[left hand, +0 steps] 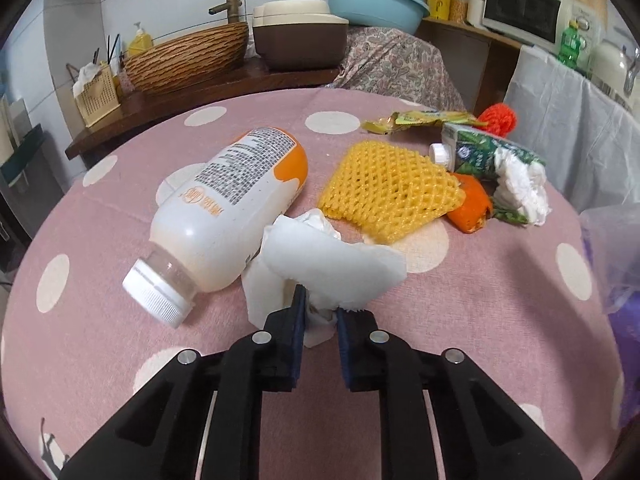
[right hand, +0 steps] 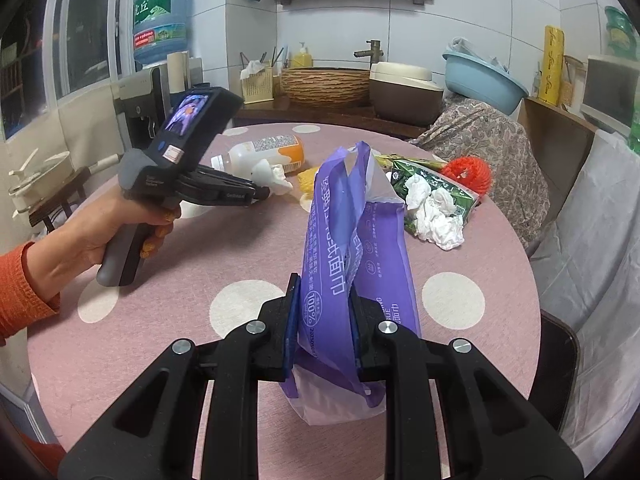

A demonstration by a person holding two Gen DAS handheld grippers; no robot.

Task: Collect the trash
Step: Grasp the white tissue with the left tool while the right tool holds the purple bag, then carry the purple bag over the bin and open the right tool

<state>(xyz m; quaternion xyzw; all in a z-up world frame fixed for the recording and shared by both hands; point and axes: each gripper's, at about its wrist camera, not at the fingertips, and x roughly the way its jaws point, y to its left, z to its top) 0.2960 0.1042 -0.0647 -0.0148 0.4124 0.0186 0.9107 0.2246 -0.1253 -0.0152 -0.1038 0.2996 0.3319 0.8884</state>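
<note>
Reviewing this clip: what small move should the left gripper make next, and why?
Probably lift the tissue toward the purple bag: the left gripper is shut on it, and the right gripper holds the bag upright nearby.

Matt pink polka-dot cloth on tabletop (left hand: 500, 320); glossy plastic bottle (left hand: 236, 204); soft crumpled tissue (left hand: 328, 264); yellow foam net (left hand: 388, 188); shiny purple plastic bag (right hand: 344, 264).

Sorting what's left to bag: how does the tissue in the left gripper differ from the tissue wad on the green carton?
The tissue in the left gripper is pinched between the jaws beside the bottle; the tissue wad lies ungripped against the green carton. The first spreads in a flat sheet; the wad is crumpled tight. Both are white paper.
</note>
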